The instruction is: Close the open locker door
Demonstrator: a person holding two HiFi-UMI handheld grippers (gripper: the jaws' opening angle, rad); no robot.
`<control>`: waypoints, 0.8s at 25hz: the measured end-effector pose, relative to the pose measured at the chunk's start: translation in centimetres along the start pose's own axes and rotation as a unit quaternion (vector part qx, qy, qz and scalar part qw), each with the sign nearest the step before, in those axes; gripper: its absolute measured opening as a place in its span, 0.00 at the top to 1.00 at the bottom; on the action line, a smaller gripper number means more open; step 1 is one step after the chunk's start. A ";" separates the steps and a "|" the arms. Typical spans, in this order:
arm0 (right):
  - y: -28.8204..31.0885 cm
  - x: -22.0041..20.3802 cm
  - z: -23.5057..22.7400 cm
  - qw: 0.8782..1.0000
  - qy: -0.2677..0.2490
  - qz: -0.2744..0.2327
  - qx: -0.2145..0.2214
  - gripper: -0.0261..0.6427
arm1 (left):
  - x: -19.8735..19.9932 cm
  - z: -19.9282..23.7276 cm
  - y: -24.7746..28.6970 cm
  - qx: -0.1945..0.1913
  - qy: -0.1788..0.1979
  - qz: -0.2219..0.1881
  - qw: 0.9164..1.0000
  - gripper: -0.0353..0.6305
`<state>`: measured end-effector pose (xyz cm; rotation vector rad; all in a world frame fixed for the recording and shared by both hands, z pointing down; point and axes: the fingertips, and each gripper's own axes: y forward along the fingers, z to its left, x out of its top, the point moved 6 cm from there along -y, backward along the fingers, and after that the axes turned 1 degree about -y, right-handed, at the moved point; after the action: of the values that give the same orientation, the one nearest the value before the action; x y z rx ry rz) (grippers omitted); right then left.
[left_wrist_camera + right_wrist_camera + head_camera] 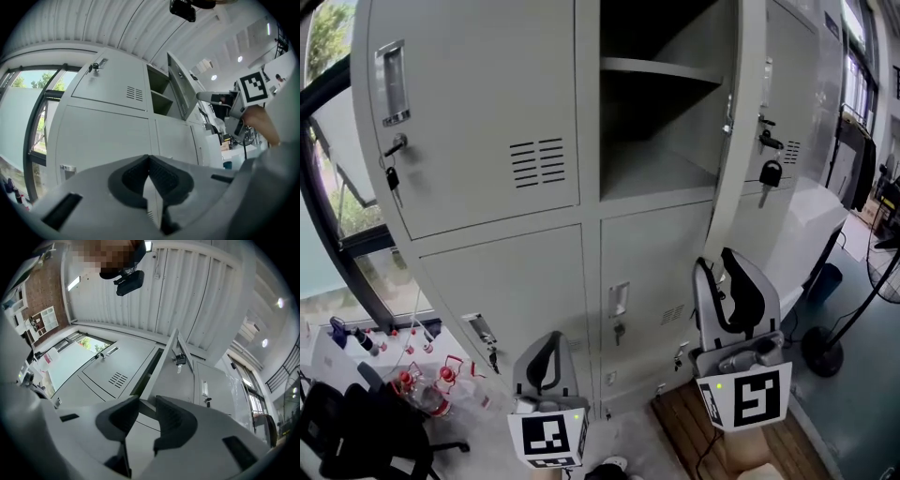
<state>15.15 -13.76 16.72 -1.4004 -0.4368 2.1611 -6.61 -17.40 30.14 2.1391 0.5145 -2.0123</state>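
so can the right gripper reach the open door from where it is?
Probably yes. The right gripper is just below the door, at its lower corner, with its jaws apart and empty, and nothing stands between the two.

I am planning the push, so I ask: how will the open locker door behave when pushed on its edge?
The open locker door looks like thin painted sheet metal, so it is probably stiff yet light and should swing easily. Its smooth paint may be slippery to push. The padlock that seems to hang on it will likely swing and rattle.
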 end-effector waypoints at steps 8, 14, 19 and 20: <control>2.4 -0.6 1.9 0.999 0.030 -0.010 0.014 0.79 | -0.3 2.9 -1.4 0.038 0.006 0.004 0.999 0.94; 4.2 -1.1 3.1 0.998 0.049 -0.012 0.023 0.80 | -0.4 4.5 -1.9 0.061 0.011 0.006 0.998 0.94; 5.9 -1.6 4.0 0.997 0.062 -0.012 0.037 0.81 | -0.4 5.3 -2.1 0.074 0.008 0.005 0.997 0.94; 6.2 -1.7 4.1 0.997 0.068 -0.011 0.040 0.81 | -0.4 5.4 -2.1 0.076 0.008 0.005 0.997 0.94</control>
<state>10.41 -19.77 16.43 -1.4792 -0.3117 2.0277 -12.40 -17.40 30.32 2.2398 0.3628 -2.0922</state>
